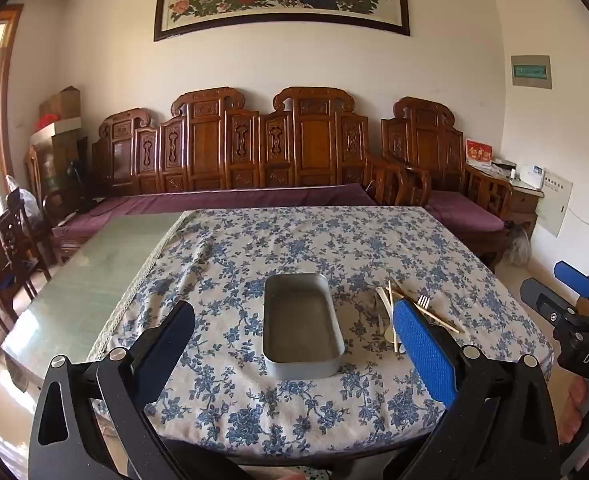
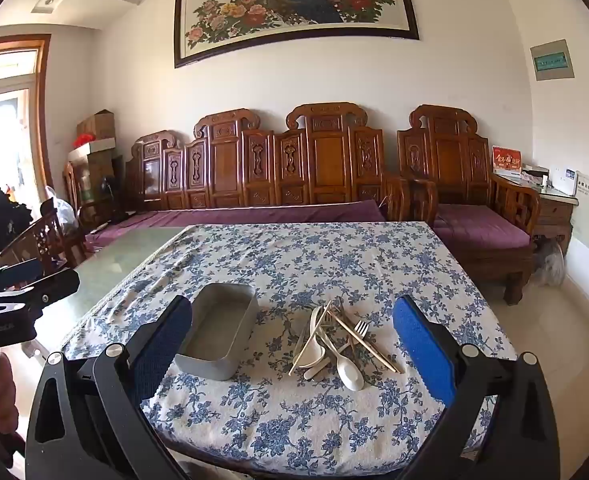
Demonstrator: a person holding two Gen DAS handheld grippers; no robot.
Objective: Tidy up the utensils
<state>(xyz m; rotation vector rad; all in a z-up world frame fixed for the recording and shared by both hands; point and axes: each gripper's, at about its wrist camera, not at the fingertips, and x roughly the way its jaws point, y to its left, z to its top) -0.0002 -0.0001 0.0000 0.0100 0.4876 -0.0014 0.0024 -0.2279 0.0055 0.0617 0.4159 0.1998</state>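
A table (image 2: 106,276) with a green glass top carries a blue-flowered tablecloth (image 2: 334,256) that covers all but a strip along its left edge. On the cloth, near the front edge, stands a grey metal tin (image 2: 214,366); just to its right lies a heap of utensils (image 2: 334,340): white spoons, a metal fork and wooden chopsticks, crossing one another.

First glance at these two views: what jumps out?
A tangled pile of utensils, white spoons, chopsticks and a fork, lies on the blue floral tablecloth, with an empty metal tray just to its left. Both the left claw and the right claw hang open short of them, holding nothing.
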